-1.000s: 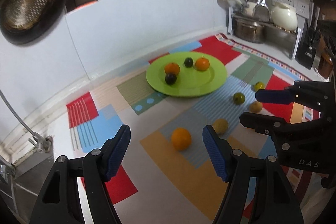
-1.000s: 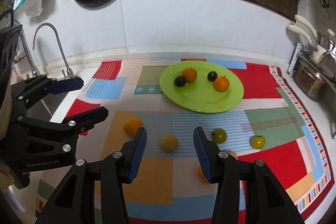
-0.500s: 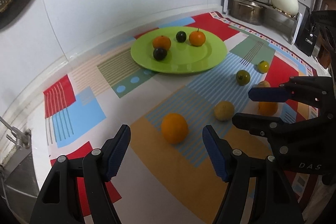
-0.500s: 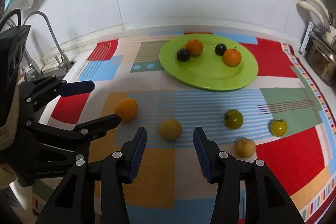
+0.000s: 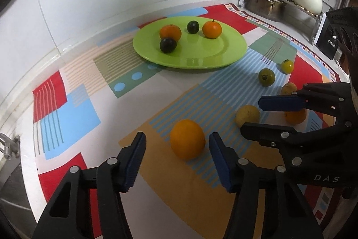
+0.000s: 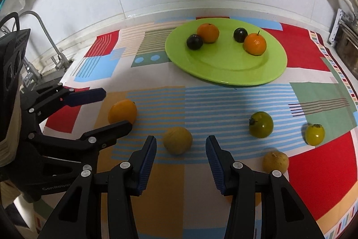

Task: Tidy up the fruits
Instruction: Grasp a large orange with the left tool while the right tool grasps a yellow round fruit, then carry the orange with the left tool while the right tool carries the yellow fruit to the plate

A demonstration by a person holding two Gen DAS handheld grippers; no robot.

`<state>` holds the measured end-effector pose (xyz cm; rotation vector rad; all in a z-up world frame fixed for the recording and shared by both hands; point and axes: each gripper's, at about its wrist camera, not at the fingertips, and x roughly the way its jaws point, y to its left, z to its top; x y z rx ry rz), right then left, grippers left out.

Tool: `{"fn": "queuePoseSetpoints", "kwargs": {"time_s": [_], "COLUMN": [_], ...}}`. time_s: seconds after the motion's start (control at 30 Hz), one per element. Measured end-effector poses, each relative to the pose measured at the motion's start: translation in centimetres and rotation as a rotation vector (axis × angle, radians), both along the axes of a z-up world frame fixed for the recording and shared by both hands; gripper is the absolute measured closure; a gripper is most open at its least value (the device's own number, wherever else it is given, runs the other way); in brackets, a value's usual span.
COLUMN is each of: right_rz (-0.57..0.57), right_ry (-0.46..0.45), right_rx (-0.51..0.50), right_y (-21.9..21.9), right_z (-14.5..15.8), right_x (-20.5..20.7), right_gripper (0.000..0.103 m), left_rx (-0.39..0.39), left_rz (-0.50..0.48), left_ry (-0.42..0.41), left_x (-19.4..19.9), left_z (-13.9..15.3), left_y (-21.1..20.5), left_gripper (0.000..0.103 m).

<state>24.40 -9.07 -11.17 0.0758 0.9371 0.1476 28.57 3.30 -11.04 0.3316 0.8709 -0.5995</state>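
2 grippers close in on loose fruit on a patterned mat (image 5: 192, 192) beside a kitchen sink. The left gripper (image 5: 176, 157) points down at an orange (image 5: 187, 139) that lies straight ahead of it, between its blue pads (image 5: 218, 159) but clear of both; its jaws have just been narrowing and are not yet gripping. The right gripper (image 6: 180, 155) stands likewise unclosed, its pads (image 6: 148, 156) either side of a yellow fruit (image 6: 177, 140) just beyond the tips, with a gap showing on each side.

The green plate (image 6: 226, 75), further back on the mat, already carries 2 oranges and 2 dark fruits. A green tomato (image 6: 261, 124), a yellow tomato (image 6: 315, 134) and a tan fruit (image 6: 275, 161) wait on the mat to the right.

Each round fruit sits dead ahead of its own gripper, so neither offers a long axis to line up with. The likely next move is a short push forward and down before squeezing, the left hand on the orange, the right on the yellow fruit. Both fruits may roll if a pad touches first on 1 side.
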Motion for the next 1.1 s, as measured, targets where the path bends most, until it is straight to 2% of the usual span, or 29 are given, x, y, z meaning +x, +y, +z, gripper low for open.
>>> {"fn": "queuePoseSetpoints", "kwargs": {"time_s": [0.07,0.17,0.27,0.37,0.6,1.1], "right_rz": [0.004,0.009,0.011,0.015,0.018,0.021], "right_ry": [0.006,0.014,0.019,0.021,0.01,-0.079], "right_rx": [0.003,0.008,0.015,0.02,0.012,0.028], "right_y": [0.1,0.1,0.1,0.1,0.2,-0.1], "right_z": [-0.2,-0.4,-0.6,-0.7,-0.5,2.7], "right_x": [0.1,0.3,0.4,0.5,0.2,-1.9], "right_gripper": [0.057,0.062,0.062,0.07,0.072,0.073], "left_rx": [-0.004,-0.013,-0.017,-0.012,-0.023,-0.062], "left_rz": [-0.005,-0.012,-0.019,-0.026,-0.012,0.027], "left_ry": [0.009,0.026,0.044,0.052,0.056,-0.02], "left_x": [0.1,0.2,0.3,0.3,0.2,-2.2], "left_z": [-0.1,-0.2,-0.4,-0.6,-0.2,3.8], "left_y": [-0.1,-0.2,-0.4,-0.5,-0.3,0.0], "left_gripper": [0.055,0.06,0.066,0.07,0.071,0.071]}}
